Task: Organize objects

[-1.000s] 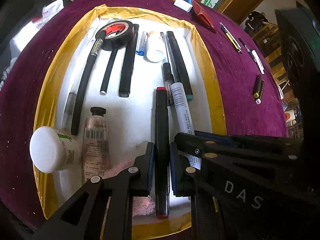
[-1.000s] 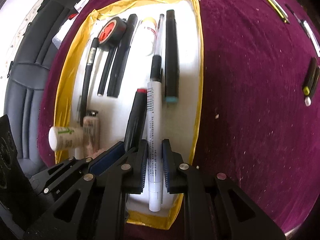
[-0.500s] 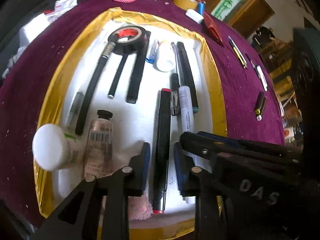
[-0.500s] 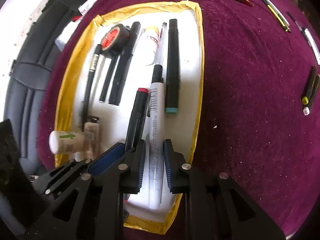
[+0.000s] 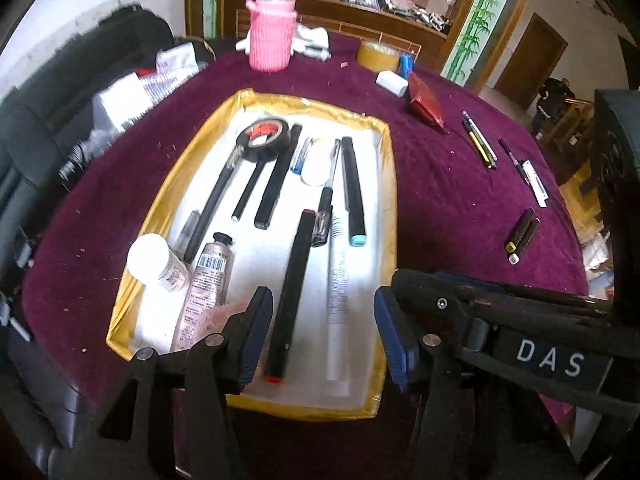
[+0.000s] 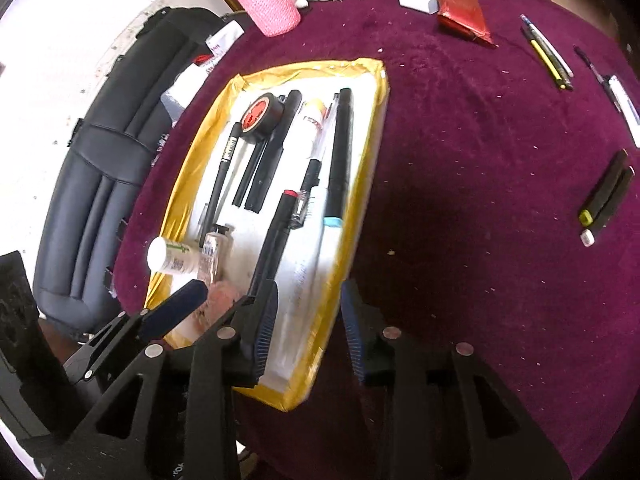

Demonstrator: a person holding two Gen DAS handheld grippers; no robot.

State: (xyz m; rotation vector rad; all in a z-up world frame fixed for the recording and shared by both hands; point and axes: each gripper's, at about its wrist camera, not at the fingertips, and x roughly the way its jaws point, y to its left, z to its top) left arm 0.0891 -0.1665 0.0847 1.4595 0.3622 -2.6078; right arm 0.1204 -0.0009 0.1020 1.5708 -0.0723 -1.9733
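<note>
Left gripper (image 5: 322,328): jaws apart and just opened wider, holding nothing; the black red-tipped marker (image 5: 291,292) lies free between them on the tray floor.
Right gripper (image 6: 308,328): jaws likewise just widened and empty; the white pen (image 6: 308,276) rests below, untouched by either pad.
Placement: marker and white pen lie side by side, lengthwise, apparently set down to match the pens already lined up there.
Tray (image 5: 390,184): gold-rimmed, white inside, holding a tape roll (image 5: 264,138), a teal-capped marker (image 5: 353,192), a tube (image 5: 206,280) and a white-capped jar (image 5: 154,258).
Cloth (image 6: 460,200): purple, with the task's remaining strays well apart from the tray, including two dark highlighters (image 6: 606,192) and thin pens (image 6: 546,50).
Likely next: fetching those loose pens.
</note>
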